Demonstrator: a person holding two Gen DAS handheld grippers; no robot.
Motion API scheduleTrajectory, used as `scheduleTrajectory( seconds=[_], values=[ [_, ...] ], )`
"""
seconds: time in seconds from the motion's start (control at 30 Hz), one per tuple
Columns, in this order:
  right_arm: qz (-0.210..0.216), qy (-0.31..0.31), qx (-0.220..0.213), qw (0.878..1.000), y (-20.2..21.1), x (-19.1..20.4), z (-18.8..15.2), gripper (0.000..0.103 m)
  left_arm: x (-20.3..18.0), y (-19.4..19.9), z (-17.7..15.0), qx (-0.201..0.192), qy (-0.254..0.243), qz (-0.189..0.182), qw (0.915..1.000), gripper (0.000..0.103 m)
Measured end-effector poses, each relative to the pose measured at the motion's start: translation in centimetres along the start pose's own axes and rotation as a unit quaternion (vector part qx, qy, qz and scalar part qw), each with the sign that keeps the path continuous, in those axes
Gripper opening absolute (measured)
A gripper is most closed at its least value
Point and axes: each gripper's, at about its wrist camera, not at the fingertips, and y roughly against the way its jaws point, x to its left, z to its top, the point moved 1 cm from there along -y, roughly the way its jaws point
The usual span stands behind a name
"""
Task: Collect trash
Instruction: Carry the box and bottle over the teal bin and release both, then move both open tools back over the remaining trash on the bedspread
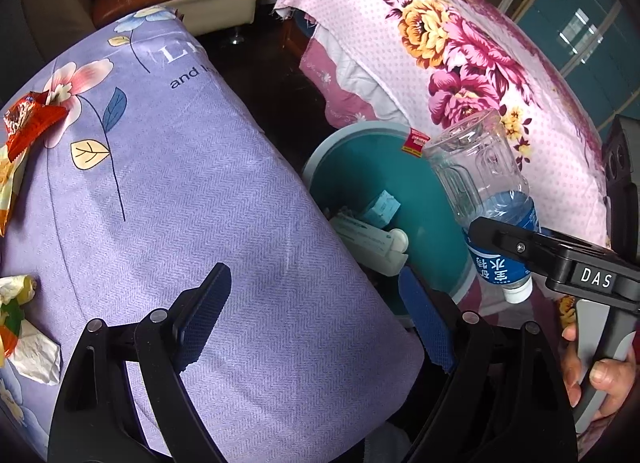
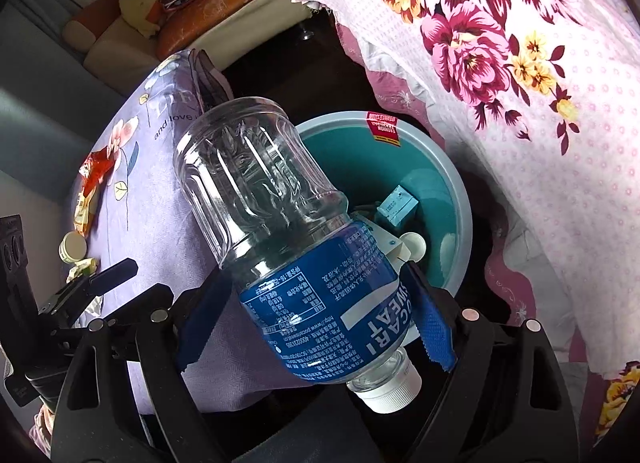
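The cloth [image 1: 192, 191] over the left of the frame was lilac with a fine herringbone weave, printed with pink, blue and cream flowers and dark lettering. The cloth [image 1: 472, 63] at upper right was pale pink, dotted, with magenta and yellow blooms. The bin [image 2: 452, 199] between them was teal inside with a pale grey rim and a red sticker. The bottle [image 2: 280, 231] was clear with a blue, white-lettered label and white cap. A wrapper [image 1: 28, 123] at the left edge was red-orange. The gripper pads [image 1: 204, 315] were dark blue on black arms.

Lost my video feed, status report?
Right gripper clamped on plastic bottle, cap down. Left gripper open, empty. Teal bin just ahead, path clear.
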Motion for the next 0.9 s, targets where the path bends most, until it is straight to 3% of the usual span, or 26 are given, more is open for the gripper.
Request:
scheduleTrajectory(
  seconds=[0.3, 0.4, 0.53, 0.9],
  values=[
    [-0.003, 0.019, 0.025, 1.0, -0.8, 2.8, -0.3, 0.086, 3.0, 1.7, -0.9, -0.011, 0.029, -0.005, 0.9995, 0.094],
    [-0.032, 0.046, 0.008, 0.998, -0.9, 3.7, -0.5, 0.088, 3.9, 2.2, -1.2, -0.016, 0.036, -0.004, 0.9992, 0.094],
    [-0.06, 0.033, -0.002, 0.998, -0.9, 3.3, -0.4, 0.088, 4.8, 2.6, -1.8, -0.017, 0.042, -0.004, 0.999, 0.094],
    [-0.046, 0.052, 0.006, 0.998, -0.1, 5.5, -0.3, 0.088, 7.2, 3.7, -2.8, -0.023, 0.064, -0.008, 0.9976, 0.094]
  ],
)
